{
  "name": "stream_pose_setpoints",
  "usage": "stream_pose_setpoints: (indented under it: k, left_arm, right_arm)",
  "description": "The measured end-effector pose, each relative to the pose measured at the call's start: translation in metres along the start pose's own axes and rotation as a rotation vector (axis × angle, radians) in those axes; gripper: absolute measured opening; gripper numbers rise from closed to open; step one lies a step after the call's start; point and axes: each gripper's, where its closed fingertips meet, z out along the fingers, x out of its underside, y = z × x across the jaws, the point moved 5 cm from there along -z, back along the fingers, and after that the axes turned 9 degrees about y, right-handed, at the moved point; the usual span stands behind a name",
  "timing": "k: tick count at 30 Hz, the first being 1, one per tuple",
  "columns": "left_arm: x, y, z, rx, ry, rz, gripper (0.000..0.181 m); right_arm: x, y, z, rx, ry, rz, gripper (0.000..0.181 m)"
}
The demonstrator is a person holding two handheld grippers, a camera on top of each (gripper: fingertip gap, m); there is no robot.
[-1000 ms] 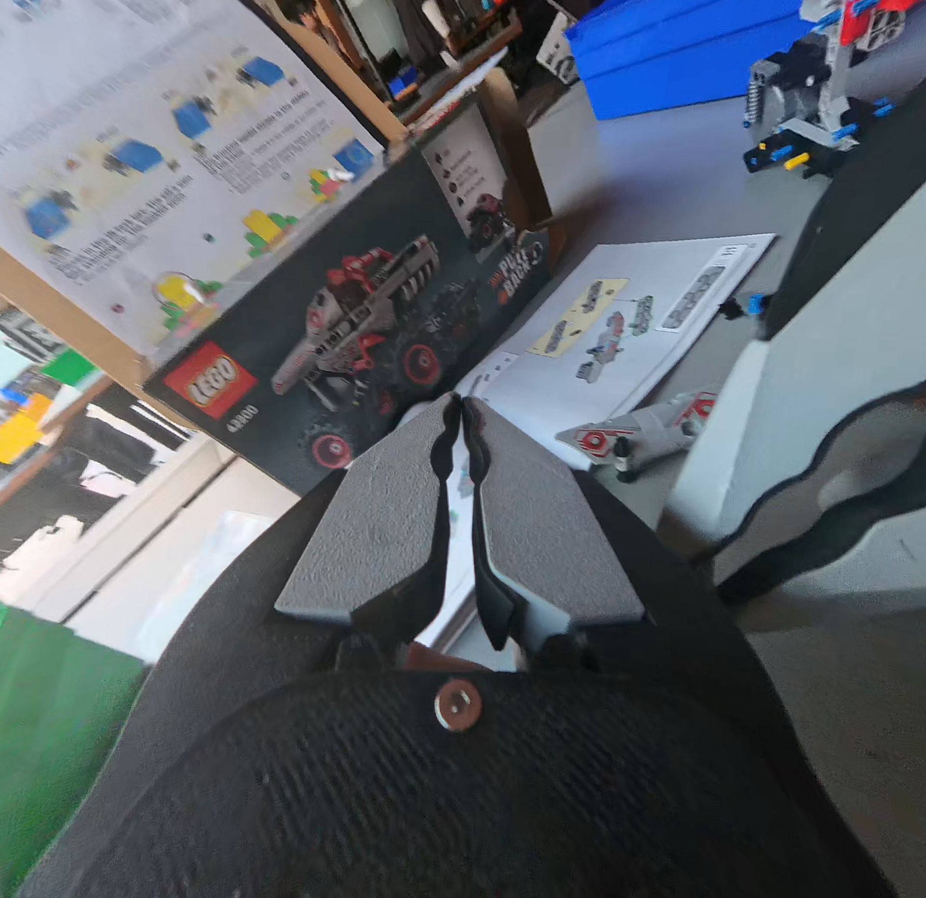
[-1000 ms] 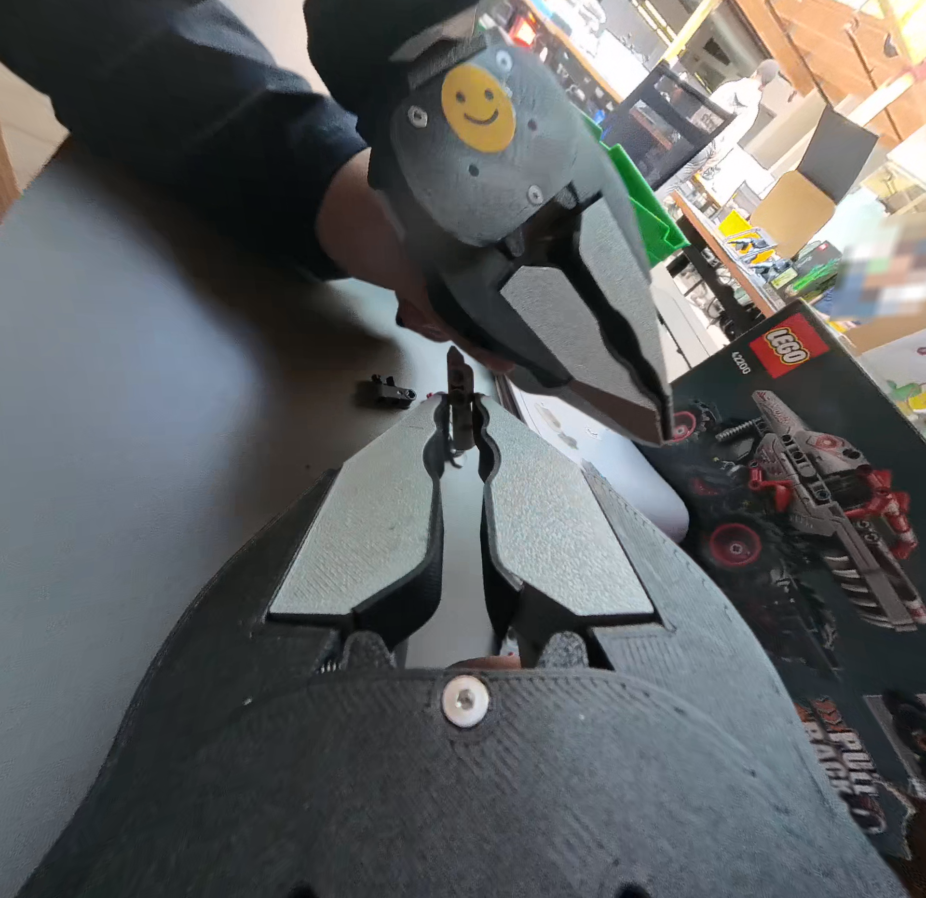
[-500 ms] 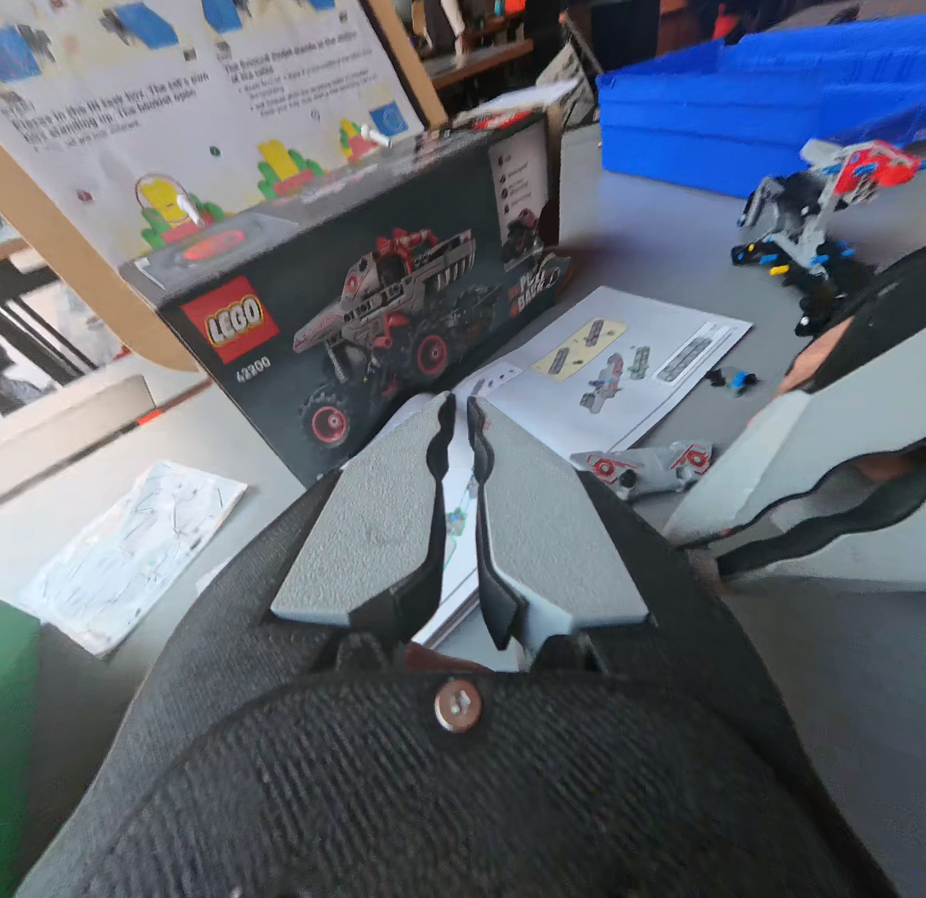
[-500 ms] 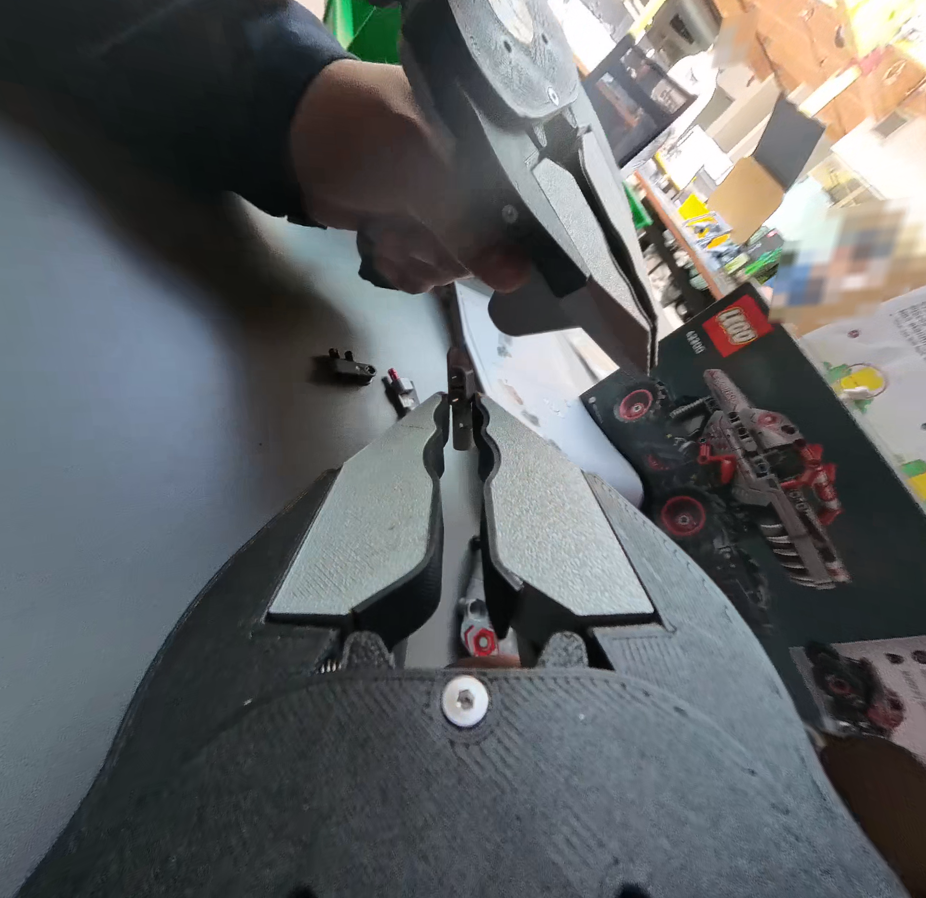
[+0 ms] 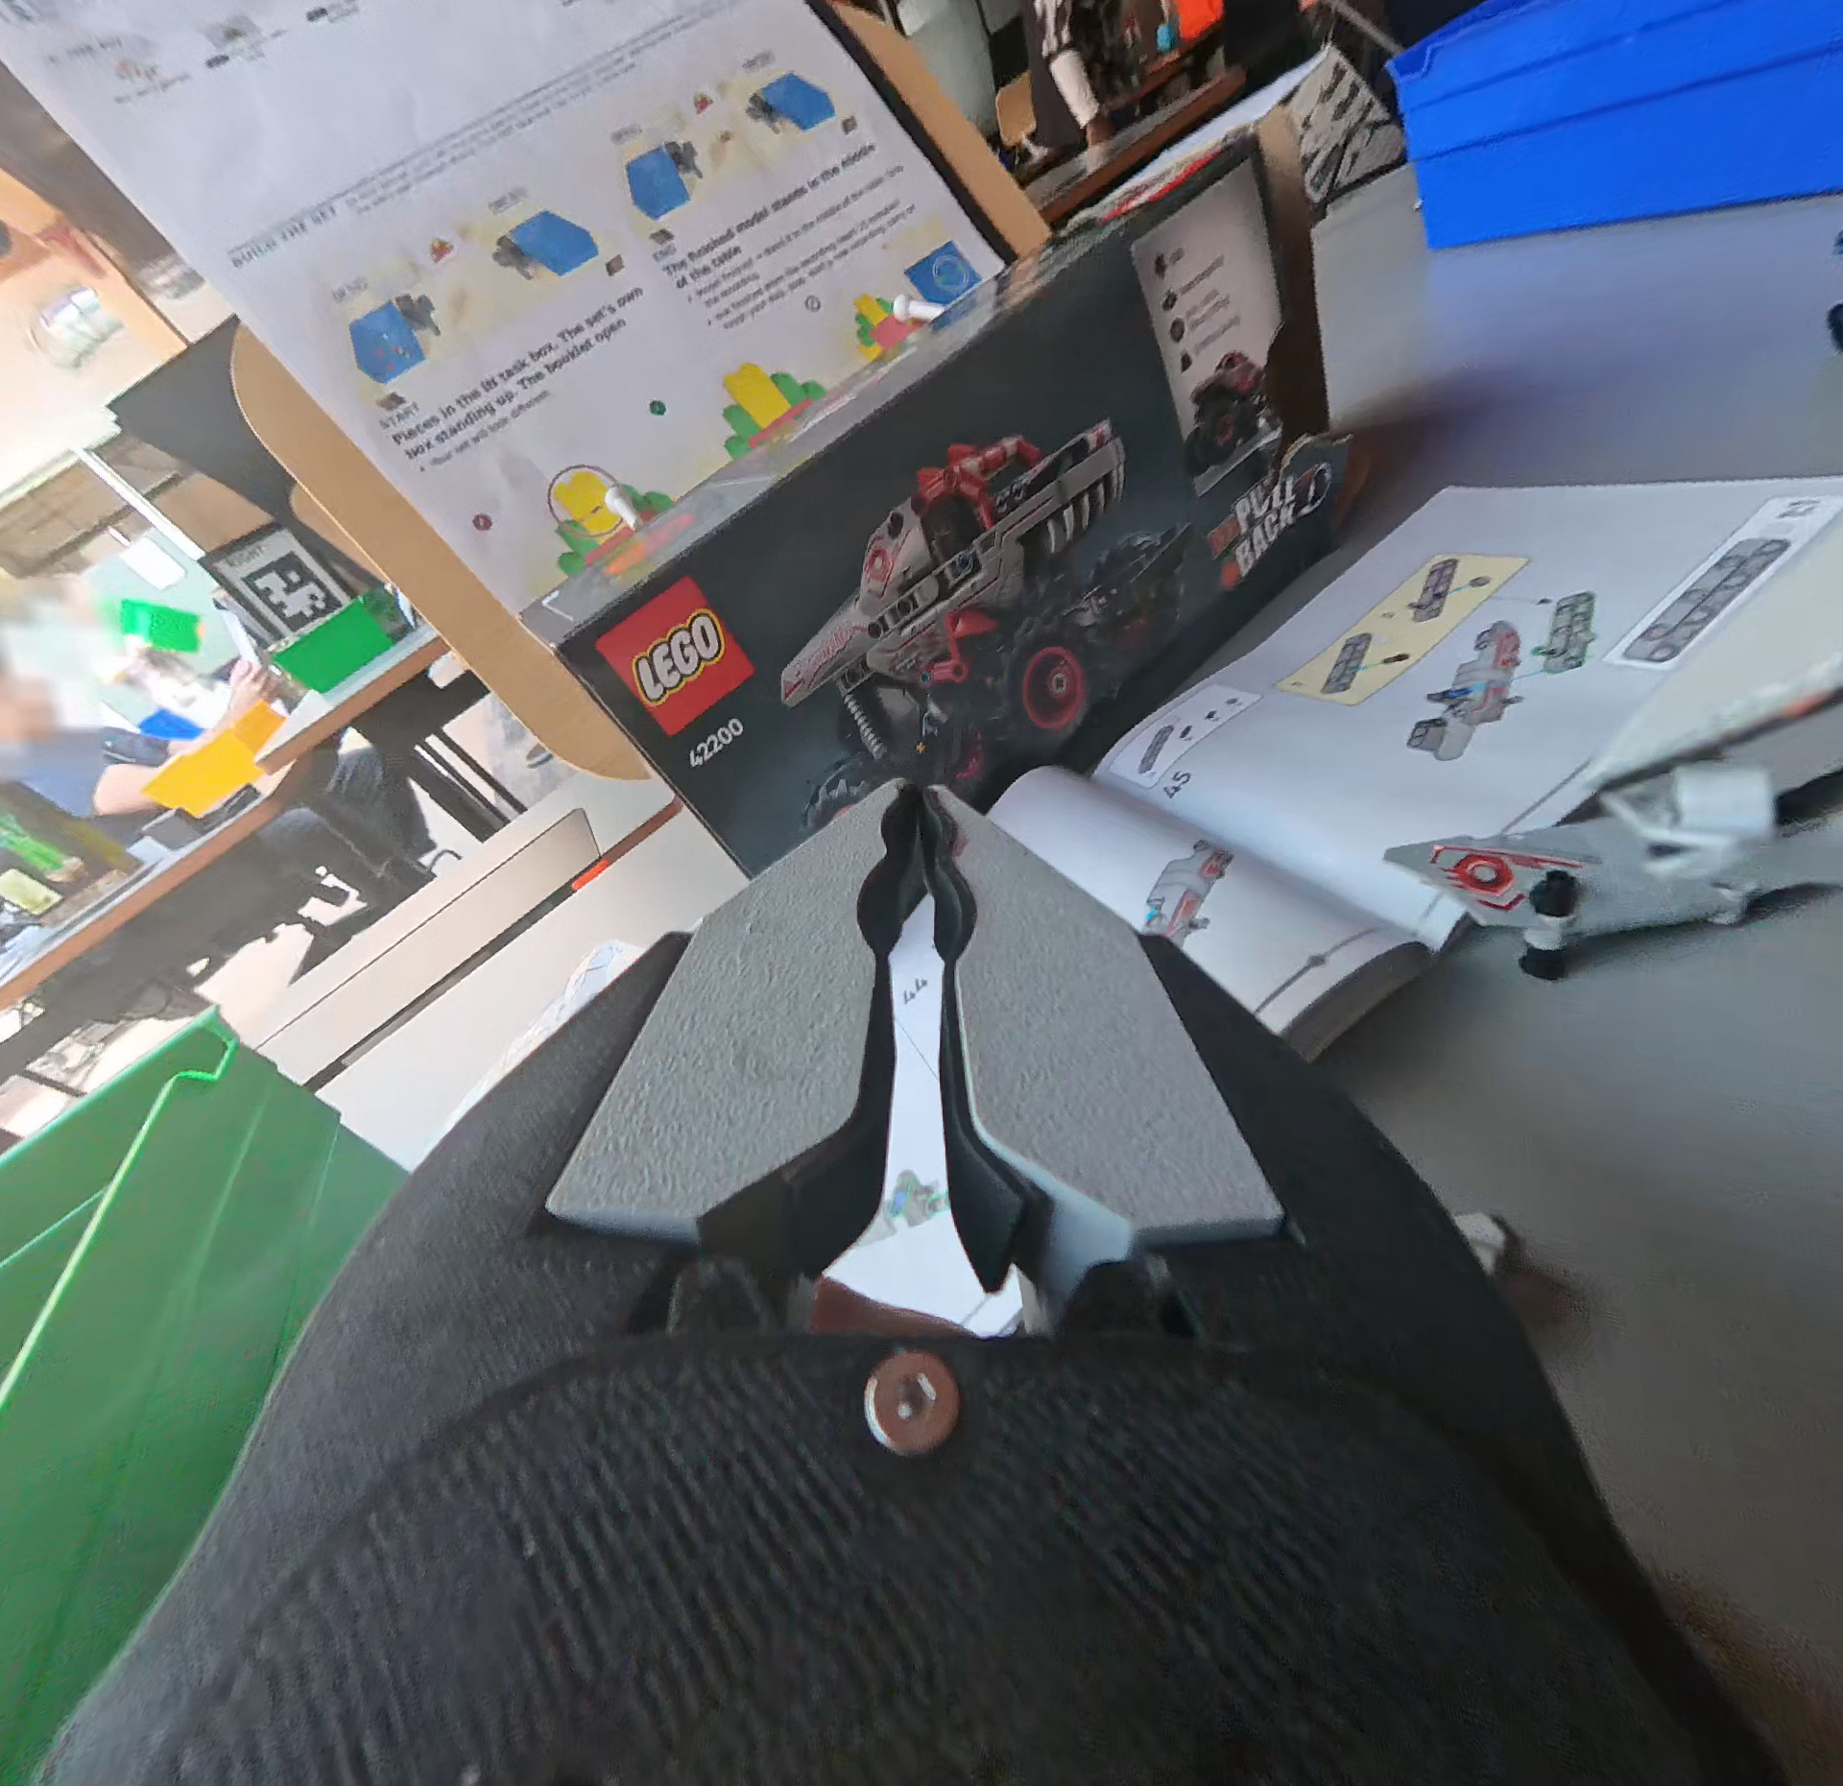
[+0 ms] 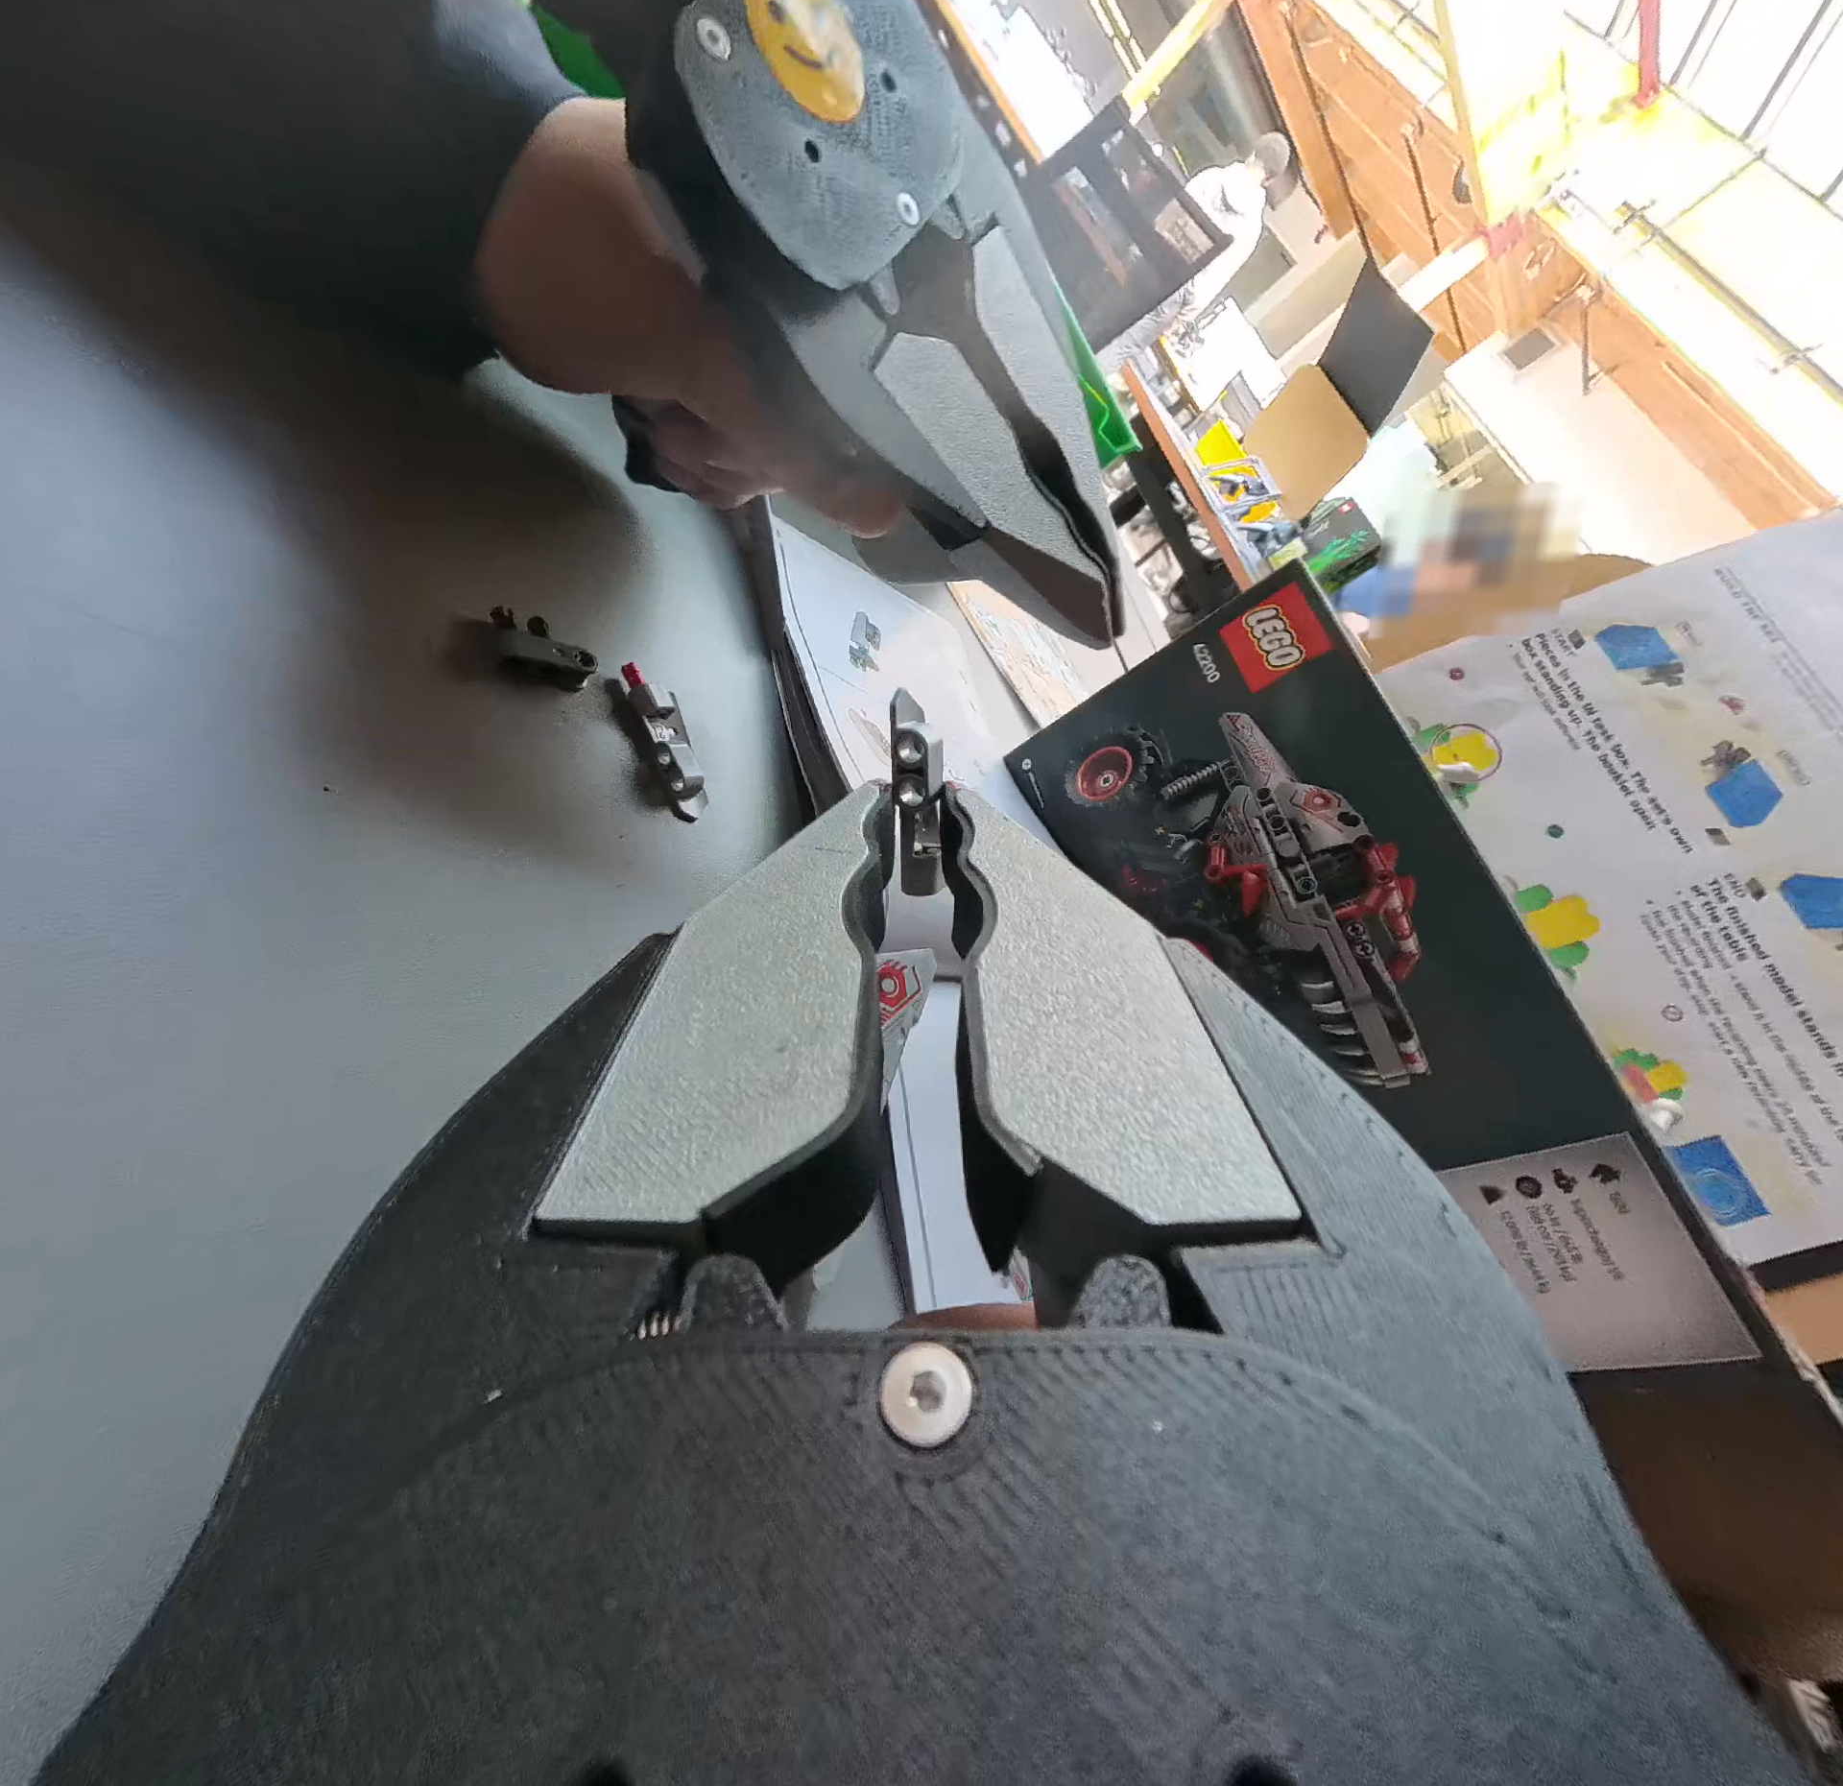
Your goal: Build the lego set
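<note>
Between the tips of the right gripper [image 6: 916,821] stands a small dark grey lego piece [image 6: 916,791], a narrow beam with round pin holes and a pointed top end; the jaws are nearly together and pinch its lower half, so it juts out past them. Behind it, in the gap between the same fingers, shows part of a light grey panel [image 6: 898,1000] with a red emblem. To the left of this gripper two more dark grey pieces lie on the grey table [image 6: 249,841]: a short connector [image 6: 539,649] and, just beside it, a beam with a red pin [image 6: 660,736] at one end. Ahead and above, the left gripper [image 6: 1102,601] hangs over the open instruction booklet [image 6: 868,641], its jaws pressed together with nothing between them. In its own view the left gripper [image 5: 922,811] shows the same, tips meeting and empty. To its right a light grey wedge-shaped assembly [image 5: 1556,871] with a red emblem rests at the edge of the booklet [image 5: 1396,701]. Ahead stands the dark set box [image 5: 898,591] with a monster truck pictured on it, a printed sheet [image 5: 499,193] leaning behind it. Green bins [image 5: 150,1289] sit to the left.
</note>
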Motion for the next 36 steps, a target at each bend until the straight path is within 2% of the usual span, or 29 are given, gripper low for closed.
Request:
stream_pose_setpoints:
  k: [8, 14, 18, 21, 25, 28, 29, 31, 33, 36]
  left_arm:
    - [0.01, 0.001, 0.007, -0.008, 0.101, 0.0, 0.0]
    - [0.014, -0.004, -0.001, 0.088, 0.143, -0.036, 0.0]
    - [0.015, -0.029, -0.008, 0.227, 0.149, 0.012, 0.0]
    - [0.016, -0.038, -0.013, 0.33, 0.165, 0.009, 0.0]
    - [0.018, -0.062, -0.028, 0.625, 0.209, -0.009, 0.0]
    - [0.019, -0.08, -0.044, 0.848, 0.241, -0.008, 0.001]
    - [0.02, -0.085, -0.048, 0.894, 0.26, 0.002, 0.007]
    - [0.021, -0.091, -0.053, 0.934, 0.271, 0.034, 0.008]
    - [0.023, -0.095, -0.057, 0.979, 0.279, 0.042, 0.002]
    - [0.026, -0.098, -0.057, 1.025, 0.301, 0.025, 0.009]
  right_arm:
    - [-0.004, -0.01, -0.002, 0.03, 0.034, 0.089, 0.005]
    - [0.001, 0.001, -0.001, -0.077, 0.082, 0.205, 0.005]
    - [-0.009, 0.008, -0.005, -0.206, 0.031, 0.29, 0.006]
    - [-0.006, 0.016, -0.003, -0.324, 0.083, 0.338, 0.005]
    - [-0.002, 0.034, -0.003, -0.634, 0.175, 0.528, 0.005]
    - [-0.006, 0.036, -0.007, -0.735, 0.172, 0.611, 0.005]
    - [-0.006, 0.038, -0.008, -0.767, 0.184, 0.624, 0.005]
    - [-0.003, 0.041, -0.008, -0.8, 0.206, 0.641, 0.005]
    - [0.001, 0.044, -0.007, -0.837, 0.214, 0.667, 0.005]
    - [0.005, 0.041, -0.005, -0.871, 0.206, 0.731, 0.005]
